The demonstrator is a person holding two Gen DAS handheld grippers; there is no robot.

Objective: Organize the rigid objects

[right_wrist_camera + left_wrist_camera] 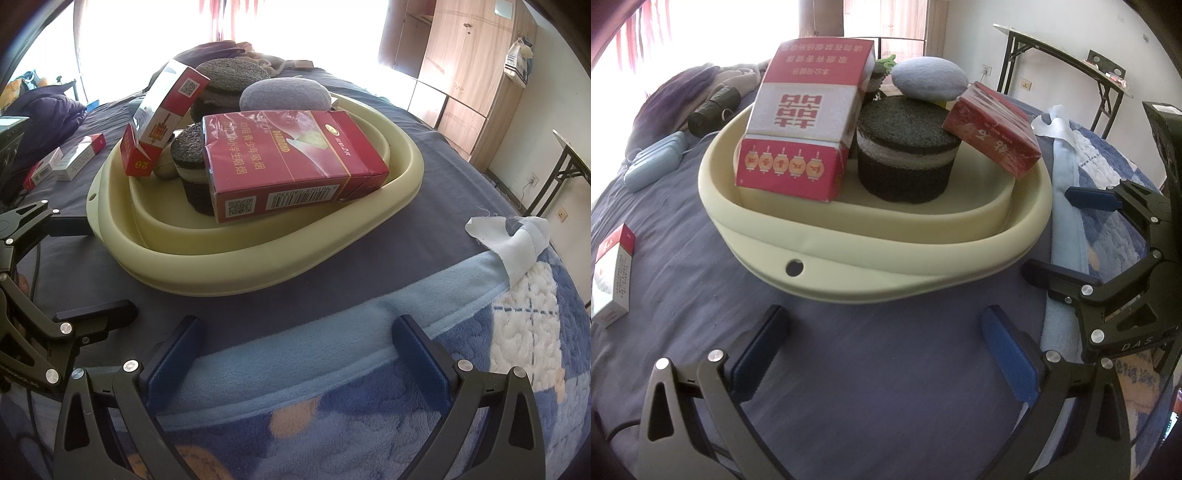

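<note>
On the bed, a cream basin (258,258) holds a glossy "DIAMOND" carton (291,162) — left claw (882,354) and right claw (295,354) both apart, empty.

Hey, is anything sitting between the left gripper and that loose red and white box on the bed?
Nothing visible. The left gripper is open over bare dark sheet, and the red and white box lies off to its left on the same sheet, outside the cream basin. Only flat bedding shows between them.
</note>
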